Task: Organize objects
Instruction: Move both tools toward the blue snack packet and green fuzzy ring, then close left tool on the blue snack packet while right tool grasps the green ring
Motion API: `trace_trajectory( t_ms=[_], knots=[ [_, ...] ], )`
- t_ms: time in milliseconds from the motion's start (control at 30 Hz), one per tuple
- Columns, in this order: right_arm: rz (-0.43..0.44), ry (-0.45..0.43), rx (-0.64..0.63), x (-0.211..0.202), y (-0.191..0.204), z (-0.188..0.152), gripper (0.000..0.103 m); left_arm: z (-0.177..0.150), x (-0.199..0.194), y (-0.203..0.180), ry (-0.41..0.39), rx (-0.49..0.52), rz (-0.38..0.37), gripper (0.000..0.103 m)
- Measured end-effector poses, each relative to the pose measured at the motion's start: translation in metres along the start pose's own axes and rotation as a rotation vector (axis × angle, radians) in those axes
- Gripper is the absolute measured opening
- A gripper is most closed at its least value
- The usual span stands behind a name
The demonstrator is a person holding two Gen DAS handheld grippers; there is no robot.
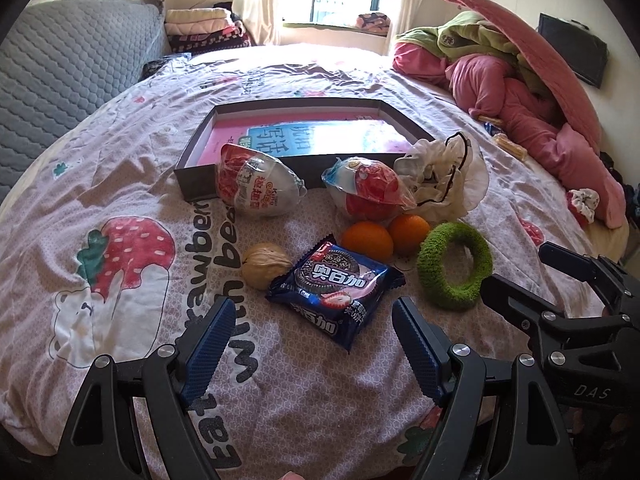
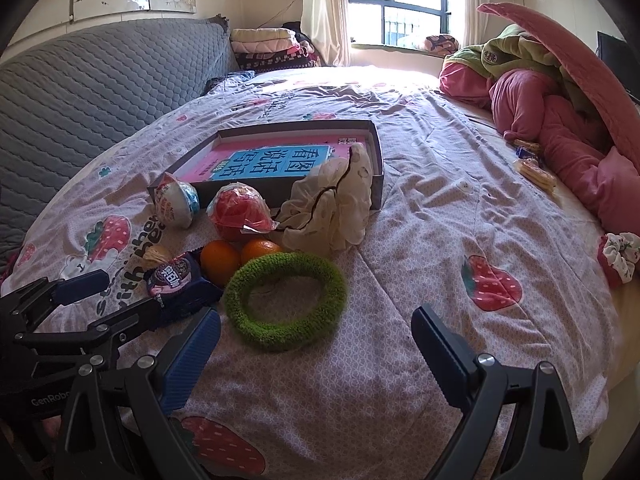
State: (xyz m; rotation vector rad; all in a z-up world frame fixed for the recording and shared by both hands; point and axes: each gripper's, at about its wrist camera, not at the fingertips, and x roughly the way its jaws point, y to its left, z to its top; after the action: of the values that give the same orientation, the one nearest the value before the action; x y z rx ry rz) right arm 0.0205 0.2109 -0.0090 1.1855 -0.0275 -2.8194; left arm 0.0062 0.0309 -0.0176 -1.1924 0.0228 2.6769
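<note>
Both units idle over the bed (image 1: 120,128), nothing gripped. My left hand-held gripper (image 1: 312,344) is spread wide, blue pads (image 1: 208,352) either side of empty sheet, hovering just short of the cookie packet (image 1: 334,284). My right hand-held gripper (image 2: 316,352) is likewise released, jaws far apart, sitting just short of the green ring (image 2: 285,300); the ring lies flat on the sheet, not between the fingers.

Object cluster, from the left wrist view:
- Shallow dark box (image 1: 192,184) lies open on the bed, with a pink-and-blue book (image 1: 320,136) flat inside it.
- Two wrapped egg-shaped toys sit against the box's near wall: the white-red one (image 1: 256,184) on the left, the red one (image 1: 366,190) on the right.
- White scrunchie (image 1: 444,176) with dark trim is bunched at the box's near right corner, touching the red egg.
- Two oranges (image 1: 368,240) sit side by side just in front of the red egg, touching each other.
- Walnut (image 1: 266,266) is just left of the cookie packet.
- Green ring is right of the oranges, apart from the packet.

Off to the right edge: another floral scrunchie (image 2: 618,256) well apart from the cluster, plus some wrapped snacks (image 2: 534,172) next to the pink bedding pile (image 2: 560,120).
</note>
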Motion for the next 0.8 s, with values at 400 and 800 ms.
trace_trajectory(
  t_ms=[400, 800],
  knots=[
    [0.004, 0.041, 0.044, 0.019, -0.012, -0.004, 0.096, 0.008, 0.022, 0.004, 0.012, 0.032, -0.007, 0.081],
    [0.022, 0.065, 0.059, 0.032, -0.015, -0.005, 0.096, 0.015, 0.039, -0.011, 0.032, 0.22, -0.039, 0.081]
  ],
)
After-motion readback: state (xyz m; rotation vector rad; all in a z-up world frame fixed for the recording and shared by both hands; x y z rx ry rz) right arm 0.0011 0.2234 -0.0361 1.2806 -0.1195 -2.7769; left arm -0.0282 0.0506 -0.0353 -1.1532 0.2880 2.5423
